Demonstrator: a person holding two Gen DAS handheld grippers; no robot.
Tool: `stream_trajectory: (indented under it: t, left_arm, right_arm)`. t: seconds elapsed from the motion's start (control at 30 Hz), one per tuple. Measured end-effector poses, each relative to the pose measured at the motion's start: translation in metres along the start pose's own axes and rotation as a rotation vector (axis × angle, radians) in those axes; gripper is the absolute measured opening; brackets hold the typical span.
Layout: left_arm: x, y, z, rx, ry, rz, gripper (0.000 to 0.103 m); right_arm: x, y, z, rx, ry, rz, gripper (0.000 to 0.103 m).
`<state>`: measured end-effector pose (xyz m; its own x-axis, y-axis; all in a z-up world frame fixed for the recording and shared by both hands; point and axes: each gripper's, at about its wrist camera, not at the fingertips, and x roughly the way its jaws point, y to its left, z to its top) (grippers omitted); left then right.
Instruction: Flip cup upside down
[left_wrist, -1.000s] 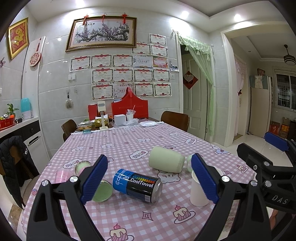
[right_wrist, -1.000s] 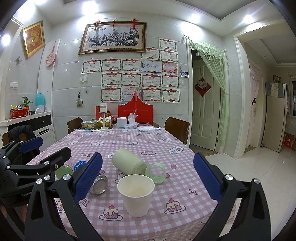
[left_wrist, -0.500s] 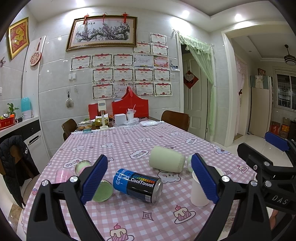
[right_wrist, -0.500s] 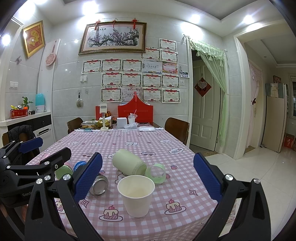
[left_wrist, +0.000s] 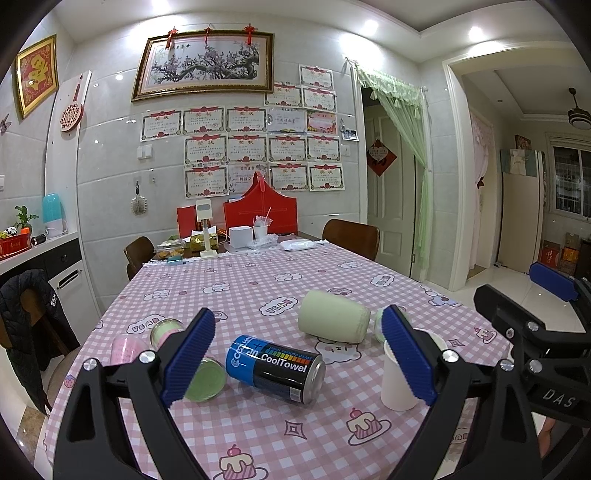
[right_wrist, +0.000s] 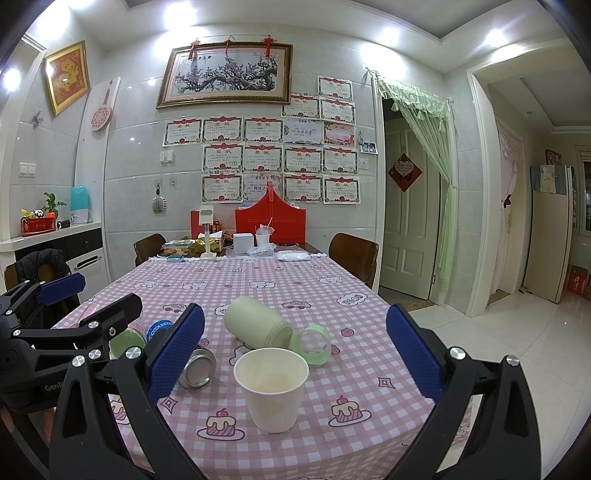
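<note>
A white paper cup (right_wrist: 271, 387) stands upright, mouth up, near the front edge of the pink checked table (right_wrist: 369, 369). My right gripper (right_wrist: 293, 352) is open and empty, its jaws wide apart either side of the cup and a little nearer than it. In the left wrist view the cup (left_wrist: 397, 384) is partly hidden behind the right finger. My left gripper (left_wrist: 297, 358) is open and empty, held above the table in front of a blue CoolTowel can (left_wrist: 275, 369).
A pale green bottle (right_wrist: 256, 326) lies on its side behind the cup, its green lid (right_wrist: 314, 343) beside it. The can's end (right_wrist: 197, 369) and small green and pink jars (left_wrist: 166, 332) lie at the left. Chairs and clutter stand at the far end.
</note>
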<state>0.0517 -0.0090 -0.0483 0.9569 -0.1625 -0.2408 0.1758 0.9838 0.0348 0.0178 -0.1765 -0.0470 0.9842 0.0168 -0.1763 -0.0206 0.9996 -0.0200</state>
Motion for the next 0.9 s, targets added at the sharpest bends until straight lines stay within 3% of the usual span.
stream_trajectory:
  t: [0.9]
  left_arm:
    - [-0.004,-0.0021,0.0028,0.003,-0.003,0.011,0.09]
  right_arm:
    - [0.0029,-0.0023,-0.0035,0.002,0.004,-0.003,0.095]
